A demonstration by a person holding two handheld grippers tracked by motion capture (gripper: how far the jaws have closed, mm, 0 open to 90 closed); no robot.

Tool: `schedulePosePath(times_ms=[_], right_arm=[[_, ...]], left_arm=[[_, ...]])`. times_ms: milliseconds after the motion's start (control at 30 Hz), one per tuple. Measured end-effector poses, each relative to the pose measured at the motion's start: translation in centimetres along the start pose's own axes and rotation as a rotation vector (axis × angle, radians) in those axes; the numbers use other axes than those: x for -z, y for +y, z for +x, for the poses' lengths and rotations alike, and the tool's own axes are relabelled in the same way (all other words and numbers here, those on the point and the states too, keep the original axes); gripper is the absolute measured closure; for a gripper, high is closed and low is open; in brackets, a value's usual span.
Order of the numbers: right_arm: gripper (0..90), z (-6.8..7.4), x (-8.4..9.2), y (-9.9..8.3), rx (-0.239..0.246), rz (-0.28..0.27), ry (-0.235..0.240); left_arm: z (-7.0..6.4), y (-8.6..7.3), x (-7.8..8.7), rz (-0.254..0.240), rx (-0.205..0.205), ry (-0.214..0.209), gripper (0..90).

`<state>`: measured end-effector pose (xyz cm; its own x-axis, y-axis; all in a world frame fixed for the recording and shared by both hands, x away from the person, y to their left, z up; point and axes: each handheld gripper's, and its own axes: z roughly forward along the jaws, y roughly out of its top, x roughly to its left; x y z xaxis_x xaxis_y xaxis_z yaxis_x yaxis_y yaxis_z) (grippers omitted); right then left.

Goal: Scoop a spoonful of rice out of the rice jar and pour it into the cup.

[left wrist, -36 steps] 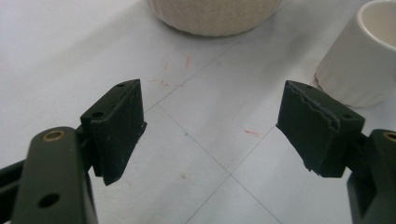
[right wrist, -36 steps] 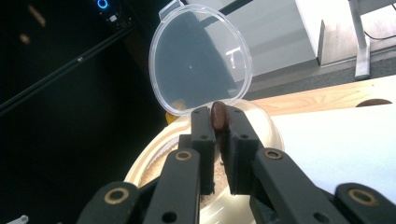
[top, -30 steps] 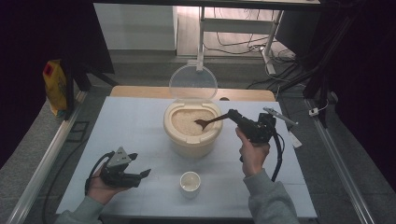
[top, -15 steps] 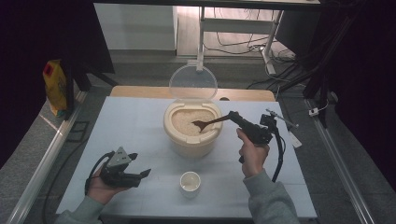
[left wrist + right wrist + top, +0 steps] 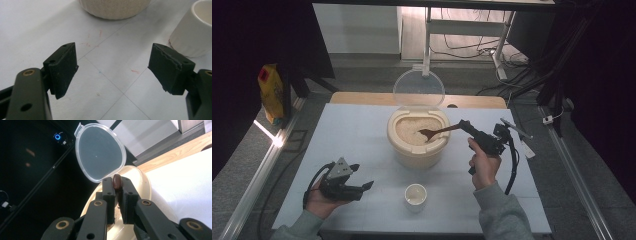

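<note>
Right gripper [image 5: 468,128] clamped on end of dark brown wooden spoon [image 5: 439,132], handle pinched between the pads as seen in right gripper view [image 5: 116,182]; bowl of spoon down in the white rice inside the round cream plastic rice container [image 5: 416,150], centre of pale grey tabletop [image 5: 352,135]. Clear hinged lid [image 5: 418,90] standing open at 12 o'clock of container. Left gripper [image 5: 362,187] idle at 8 o'clock of container, jaws wide apart, nothing between. Small white ceramic cup [image 5: 415,195] at 6 o'clock of container, empty as far as visible. Spoon: stiff, light, smooth finish, likely to pivot in the pads under load; grip near handle end gives reach but long lever, so keep level when lifting. Rice: loose, spills easily off a shallow bowl. Cup: light, tippable, fragile; steady at side wall with left gripper if pouring.
</note>
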<state>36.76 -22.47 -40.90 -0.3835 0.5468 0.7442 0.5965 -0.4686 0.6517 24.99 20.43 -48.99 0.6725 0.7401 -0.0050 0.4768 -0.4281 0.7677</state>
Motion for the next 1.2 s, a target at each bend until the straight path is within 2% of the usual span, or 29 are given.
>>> schedulePosePath(times_ms=[133,367,667,1200], right_arm=[[83.9,-0.7,0.1,0.2,-0.063,-0.001,0.014],[83.9,-1.3,0.5,0.5,-0.117,-0.019,0.028],[83.9,-1.4,1.0,0.9,-0.137,-0.031,0.039],[83.9,-1.2,1.9,1.1,-0.127,-0.030,0.053]], left_arm=[[0.0,0.0,0.0,-0.001,0.001,0.001,22.5],[0.0,0.0,0.0,-0.001,-0.001,0.001,22.6],[0.0,0.0,-0.1,0.004,-0.004,0.003,22.5],[0.1,0.0,-0.2,0.008,0.001,0.004,22.1]])
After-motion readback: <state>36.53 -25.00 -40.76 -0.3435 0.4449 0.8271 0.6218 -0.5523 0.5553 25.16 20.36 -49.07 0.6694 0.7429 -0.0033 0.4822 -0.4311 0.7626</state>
